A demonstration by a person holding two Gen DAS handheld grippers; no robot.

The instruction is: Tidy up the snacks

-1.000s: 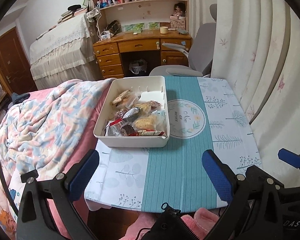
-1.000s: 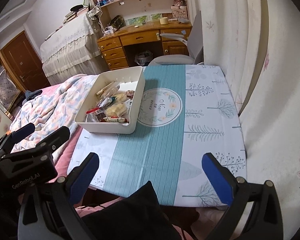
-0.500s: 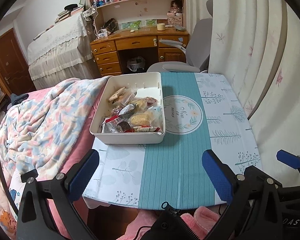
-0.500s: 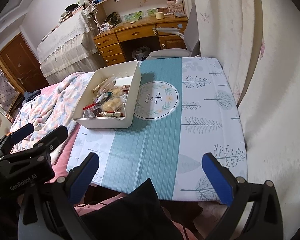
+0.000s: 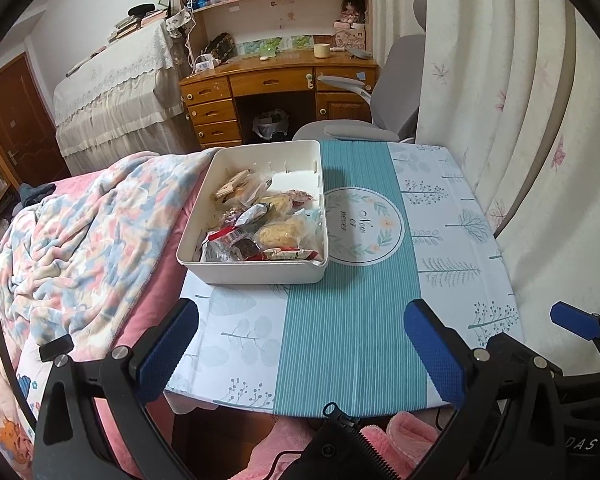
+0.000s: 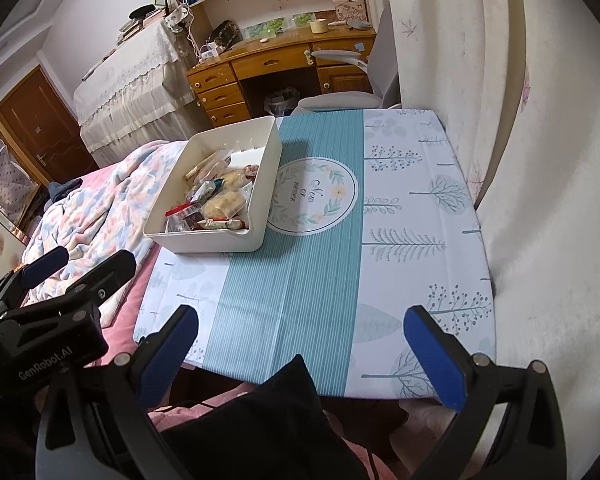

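Observation:
A cream plastic bin (image 5: pixel 256 272) (image 6: pixel 260 216) sits at the left side of the small table (image 5: pixel 352 320) (image 6: pixel 404 248). It holds several wrapped snacks (image 5: pixel 260 224) (image 6: pixel 212 204): pale puffy cakes, red-and-dark packets, a brown bar. My left gripper (image 5: pixel 300 344) hangs open above the table's near edge, well short of the bin, nothing between its blue pads. My right gripper (image 6: pixel 300 352) is open too, over the near edge, and empty. The left gripper's black body (image 6: pixel 56 300) shows at the left of the right wrist view.
A bed with a floral blanket (image 5: pixel 84 240) borders the table's left side. Curtains (image 5: pixel 520 100) hang close along the right. Beyond the table stand a grey chair (image 5: pixel 388 112) and a wooden desk (image 5: pixel 276 92) with shelves. Pink fabric (image 5: pixel 408 436) lies below the near edge.
Both grippers have pulled back and risen slightly from the table; the bin looks farther and smaller in each view. Both stay open and empty.

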